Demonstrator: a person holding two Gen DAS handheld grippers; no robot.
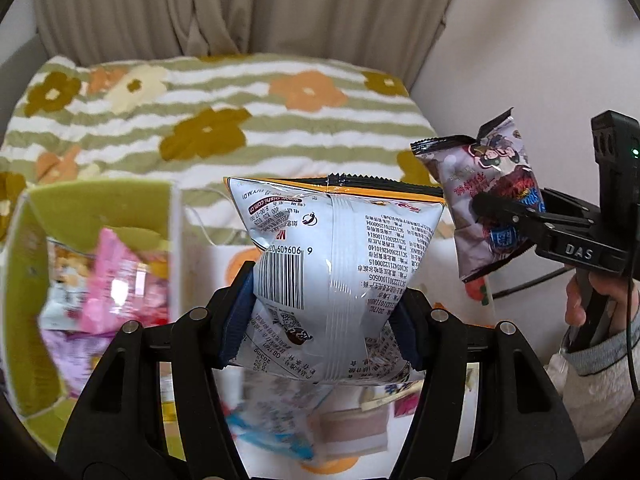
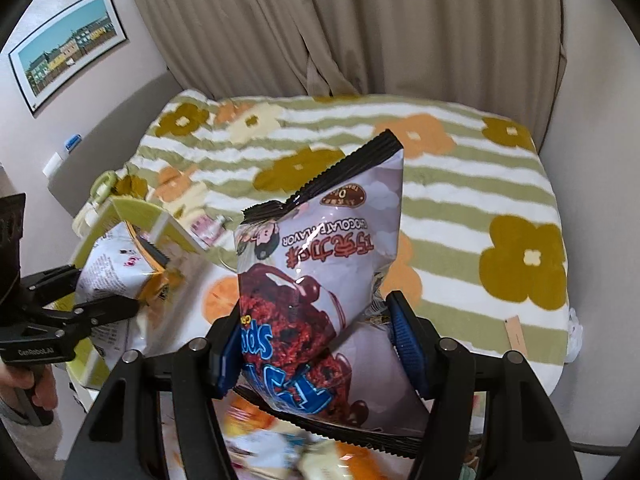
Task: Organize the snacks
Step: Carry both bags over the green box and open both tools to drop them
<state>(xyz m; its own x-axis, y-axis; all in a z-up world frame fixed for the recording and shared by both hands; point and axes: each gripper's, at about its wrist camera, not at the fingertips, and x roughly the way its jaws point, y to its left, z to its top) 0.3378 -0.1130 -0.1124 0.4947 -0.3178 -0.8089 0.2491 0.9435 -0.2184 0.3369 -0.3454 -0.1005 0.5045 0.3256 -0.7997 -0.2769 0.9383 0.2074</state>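
My left gripper point(image 1: 320, 328) is shut on a white snack bag point(image 1: 340, 248) held upright, back side with barcode towards the camera. To its right, my right gripper point(image 1: 496, 232) is shut on a lilac chocolate snack bag point(image 1: 492, 184). In the right wrist view that lilac bag point(image 2: 320, 280) stands tilted between the blue pads point(image 2: 408, 340) of the right gripper point(image 2: 318, 346). The left gripper point(image 2: 108, 286) shows at the left edge with the white bag point(image 2: 116, 268). A green box point(image 1: 100, 200) at the left holds a pink packet point(image 1: 120, 280) and other snacks.
Below both grippers, blurred loose snack packets point(image 1: 276, 420) lie on a white cloth with orange prints. Behind is a bed with a green-striped floral blanket point(image 2: 460, 200), beige curtains point(image 2: 360, 20) and a framed picture point(image 2: 68, 48) on the left wall. A hand point(image 1: 580, 300) holds the right gripper's handle.
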